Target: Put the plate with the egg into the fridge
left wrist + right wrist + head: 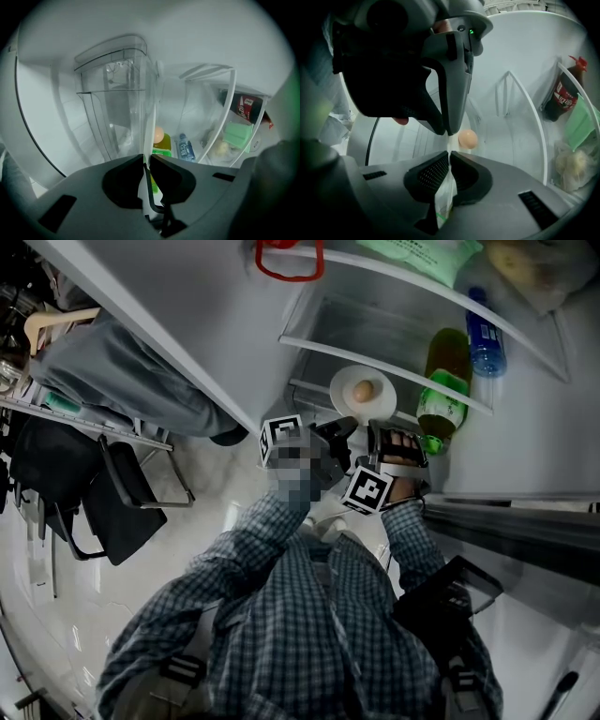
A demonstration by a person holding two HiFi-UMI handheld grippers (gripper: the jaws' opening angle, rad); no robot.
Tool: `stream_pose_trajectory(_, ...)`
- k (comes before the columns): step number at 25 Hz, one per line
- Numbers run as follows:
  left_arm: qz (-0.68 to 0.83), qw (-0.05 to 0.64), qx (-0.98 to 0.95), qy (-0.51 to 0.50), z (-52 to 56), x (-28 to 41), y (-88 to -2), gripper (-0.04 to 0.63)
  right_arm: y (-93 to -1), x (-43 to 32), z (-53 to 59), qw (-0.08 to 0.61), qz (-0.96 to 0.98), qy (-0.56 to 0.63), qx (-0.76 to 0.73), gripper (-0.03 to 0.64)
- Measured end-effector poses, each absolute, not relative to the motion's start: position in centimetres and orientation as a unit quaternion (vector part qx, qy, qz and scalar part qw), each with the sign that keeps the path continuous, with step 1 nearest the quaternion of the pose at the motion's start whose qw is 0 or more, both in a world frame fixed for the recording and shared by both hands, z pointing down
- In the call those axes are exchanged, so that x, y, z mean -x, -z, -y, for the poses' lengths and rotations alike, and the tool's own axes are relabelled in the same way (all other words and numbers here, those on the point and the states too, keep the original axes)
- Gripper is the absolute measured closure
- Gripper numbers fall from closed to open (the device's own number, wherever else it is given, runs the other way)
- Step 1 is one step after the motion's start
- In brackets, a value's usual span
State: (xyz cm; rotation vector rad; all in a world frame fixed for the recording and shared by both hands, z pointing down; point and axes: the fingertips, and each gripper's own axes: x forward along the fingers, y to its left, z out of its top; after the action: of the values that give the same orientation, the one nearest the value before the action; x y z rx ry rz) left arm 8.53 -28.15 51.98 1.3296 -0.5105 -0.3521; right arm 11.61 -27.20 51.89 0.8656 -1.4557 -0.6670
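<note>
The person in the checked shirt (309, 615) is leaning toward the open fridge (530, 442), holding one gripper in each hand out in front. The left gripper (345, 426) is pinching the near-left rim of the white plate (349, 381); in the left gripper view its jaws are standing nearly together, with only the thin white edge of the plate between them. The right gripper (386, 433) is clamping the near-right rim in the same way, its ribbed jaws pressing on the edge just beside the other gripper. The two marker cubes are sitting side by side behind the jaws.

The plate is being held level at the front of the fridge, just below a white-edged shelf (319, 345); whether it is resting on anything cannot be told. The egg (364, 390) is lying near the middle of the plate, clear of both pairs of jaws.

Just right of the plate a green bottle (442, 390) is standing, and beyond it a water bottle (484, 334) with a blue label is showing. Farther in, on higher shelves, a green pack (422, 253) is lying, and the right gripper view is showing a dark bottle (562, 96) with a red cap beside a pale bag (573, 166)
</note>
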Motion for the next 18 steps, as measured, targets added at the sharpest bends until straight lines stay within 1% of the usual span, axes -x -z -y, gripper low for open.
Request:
stream_pose_trajectory(8,0.247,0.742,-0.600,0.169,29.02,-8.37,-52.21,0.563,-52.03,-11.51,27.82,0.609,0.637,0.290,-0.373,0.594)
stream_pose_trajectory(16,0.251,0.744,-0.595,0.171,29.19,-8.29,-52.51,0.563,-52.19,-11.37,27.61,0.586,0.663,0.264,-0.383,0.592)
stream_pose_trajectory(18,0.250,0.742,-0.599,0.168,29.23,-8.33,-52.52,0.563,-52.30,-11.31,27.40,0.581,0.670,0.255,-0.384,0.560)
